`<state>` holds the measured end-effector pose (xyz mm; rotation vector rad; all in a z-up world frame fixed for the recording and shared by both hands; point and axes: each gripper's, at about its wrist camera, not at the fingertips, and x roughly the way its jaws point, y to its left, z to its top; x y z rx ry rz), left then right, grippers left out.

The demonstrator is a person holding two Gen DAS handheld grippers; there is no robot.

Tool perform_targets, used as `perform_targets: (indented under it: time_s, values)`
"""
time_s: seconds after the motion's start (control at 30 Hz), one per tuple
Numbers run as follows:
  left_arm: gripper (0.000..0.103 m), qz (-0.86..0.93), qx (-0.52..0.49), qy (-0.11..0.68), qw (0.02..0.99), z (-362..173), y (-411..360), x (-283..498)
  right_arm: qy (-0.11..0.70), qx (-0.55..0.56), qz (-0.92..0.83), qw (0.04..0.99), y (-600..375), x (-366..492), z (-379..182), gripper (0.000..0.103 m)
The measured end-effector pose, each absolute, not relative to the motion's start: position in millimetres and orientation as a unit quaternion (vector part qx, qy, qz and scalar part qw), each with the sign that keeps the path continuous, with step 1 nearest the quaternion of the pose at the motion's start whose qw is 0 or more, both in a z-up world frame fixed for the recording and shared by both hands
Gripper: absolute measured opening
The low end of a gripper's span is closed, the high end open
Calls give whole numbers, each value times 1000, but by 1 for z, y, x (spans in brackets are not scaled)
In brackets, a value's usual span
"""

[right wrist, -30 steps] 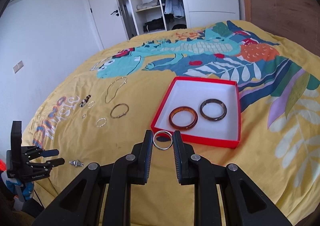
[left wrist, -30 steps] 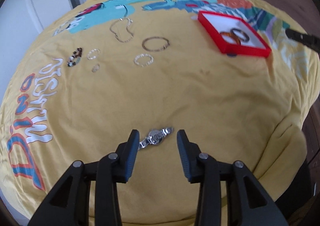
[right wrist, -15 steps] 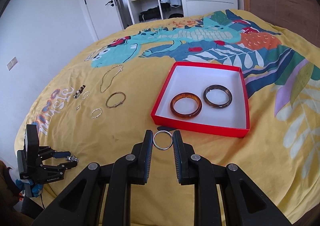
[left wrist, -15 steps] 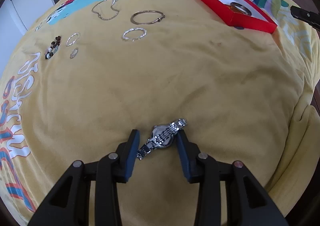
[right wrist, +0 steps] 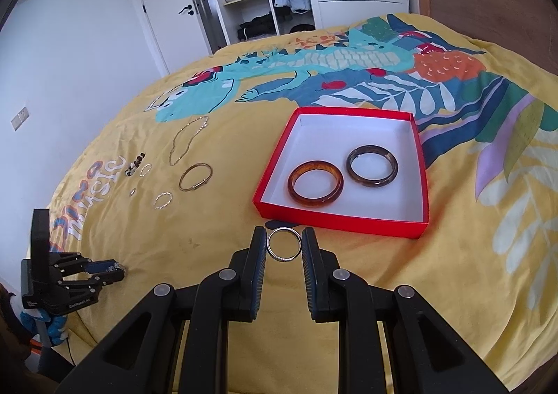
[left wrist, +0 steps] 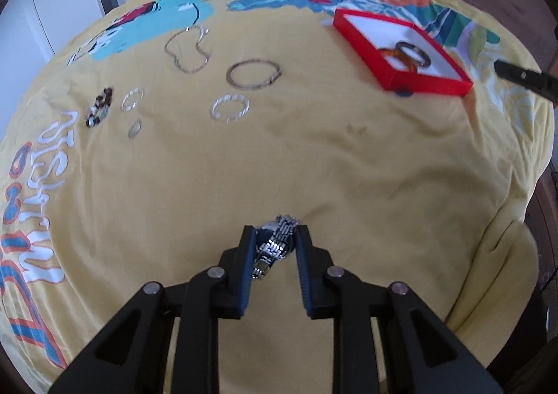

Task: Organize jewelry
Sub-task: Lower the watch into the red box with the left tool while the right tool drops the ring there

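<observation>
Since a second ago, left gripper (left wrist: pixel 275 247) has narrowed from wide open onto the watch (left wrist: pixel 277 243) at the bed's near edge — pickup secured, I judge. Right gripper (right wrist: pixel 284 244) stays clamped on the silver ring (right wrist: pixel 284 244) before the red box (right wrist: pixel 334 219) — deposit pending.

- Watch (left wrist: pixel 275 244): shiny linked metal.
- Ring (right wrist: pixel 284 244): polished silver metal.
- Two bangles (right wrist: pixel 315 183): glossy, translucent.
- Box (right wrist: pixel 334 220): matt red card.
- Bedspread (left wrist: pixel 314 164): soft, matt printed cloth.
- Headboard (right wrist: pixel 488 7): smooth wood.

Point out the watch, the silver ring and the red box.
watch (left wrist: pixel 275 243): left wrist view, its metal band.
silver ring (right wrist: pixel 284 244): right wrist view, open middle.
red box (right wrist: pixel 341 219): right wrist view, near wall.
</observation>
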<state>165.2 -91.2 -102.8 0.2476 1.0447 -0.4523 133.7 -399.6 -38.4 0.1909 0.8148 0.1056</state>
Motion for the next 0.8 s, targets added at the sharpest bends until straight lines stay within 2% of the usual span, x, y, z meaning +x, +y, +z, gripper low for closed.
perform_targets:
  time_s: [0.23,0.5,0.8]
  values:
    - [21,-244,91,472,842,-70,-131,189,393,92,48,913,-415,147,-41,20]
    - [21,-296,76,446,842,-42,-220,238,396,80,40,914,-443,191,-48,20]
    - [21,-300,78,440,843,-53,-327,325,410,66,36,909,-484,279,-70,20]
